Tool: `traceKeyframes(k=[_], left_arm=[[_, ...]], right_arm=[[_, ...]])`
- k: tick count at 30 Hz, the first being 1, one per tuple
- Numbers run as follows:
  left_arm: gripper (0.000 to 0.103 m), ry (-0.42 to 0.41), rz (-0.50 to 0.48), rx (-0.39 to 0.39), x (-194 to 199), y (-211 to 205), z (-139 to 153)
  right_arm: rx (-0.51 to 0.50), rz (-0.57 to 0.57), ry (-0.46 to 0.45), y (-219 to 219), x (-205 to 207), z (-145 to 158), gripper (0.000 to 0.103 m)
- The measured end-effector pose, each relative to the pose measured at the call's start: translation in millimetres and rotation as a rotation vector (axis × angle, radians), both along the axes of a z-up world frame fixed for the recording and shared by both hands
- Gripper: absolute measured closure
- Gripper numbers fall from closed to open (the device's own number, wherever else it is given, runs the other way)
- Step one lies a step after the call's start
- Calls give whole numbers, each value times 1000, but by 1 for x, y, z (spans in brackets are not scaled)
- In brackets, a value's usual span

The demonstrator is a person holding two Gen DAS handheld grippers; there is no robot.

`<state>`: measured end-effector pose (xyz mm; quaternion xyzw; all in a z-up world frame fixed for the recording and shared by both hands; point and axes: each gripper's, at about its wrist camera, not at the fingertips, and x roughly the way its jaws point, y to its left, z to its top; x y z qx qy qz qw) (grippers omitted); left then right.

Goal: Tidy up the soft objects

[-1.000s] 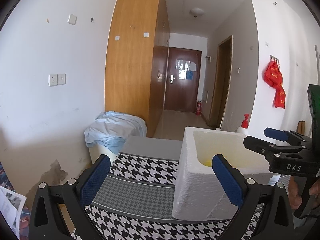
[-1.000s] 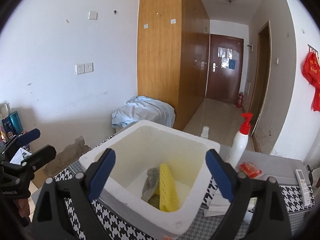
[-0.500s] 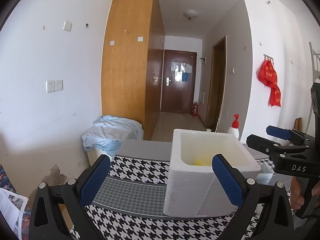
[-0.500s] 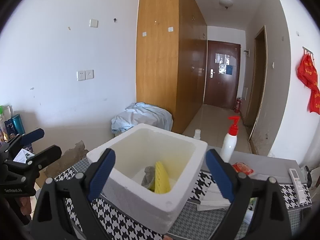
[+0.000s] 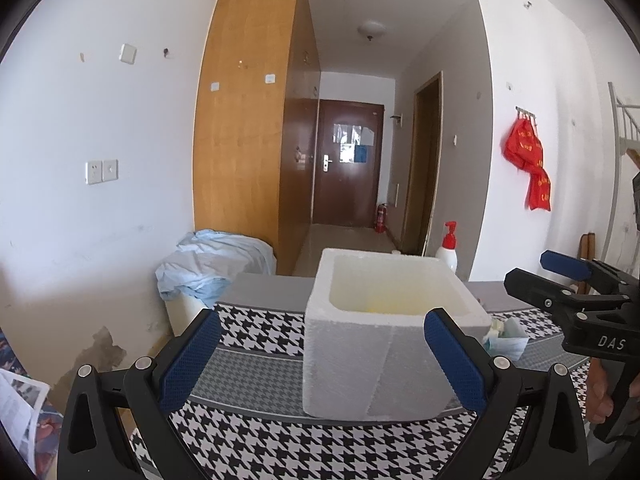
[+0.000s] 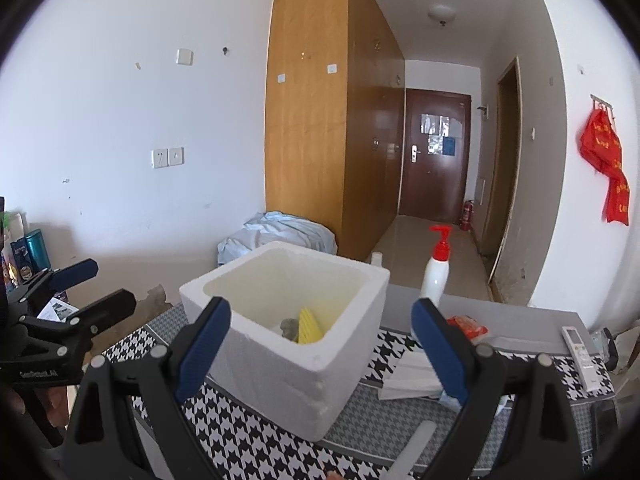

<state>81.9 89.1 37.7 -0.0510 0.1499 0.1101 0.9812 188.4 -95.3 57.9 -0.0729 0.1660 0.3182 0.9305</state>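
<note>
A white foam box (image 5: 372,360) (image 6: 288,364) stands on the houndstooth tablecloth (image 5: 260,328). In the right wrist view a yellow sponge (image 6: 309,325) stands on edge inside it beside a grey cloth (image 6: 290,326). My left gripper (image 5: 320,354) is open and empty, in front of the box's near wall. My right gripper (image 6: 320,344) is open and empty, held back from the box and above its near corner. Each gripper shows at the side of the other's view.
A white pump bottle (image 6: 436,272) with a red top stands behind the box. A red packet (image 6: 468,326), a remote (image 6: 578,346) and folded white paper (image 6: 412,372) lie to the right. A blue cloth pile (image 5: 212,260) sits beyond the table's left end.
Both grippers have drawn back from the foam box, which looks smaller and farther in both views. Both stay open and empty.
</note>
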Motion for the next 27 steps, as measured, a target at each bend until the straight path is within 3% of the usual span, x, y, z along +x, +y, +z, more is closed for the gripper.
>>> traceKeyframes(k=[27], left_arm=[[1, 6, -178, -25, 0, -57, -19]], right_arm=[[6, -110, 8, -63, -23, -20, 9]])
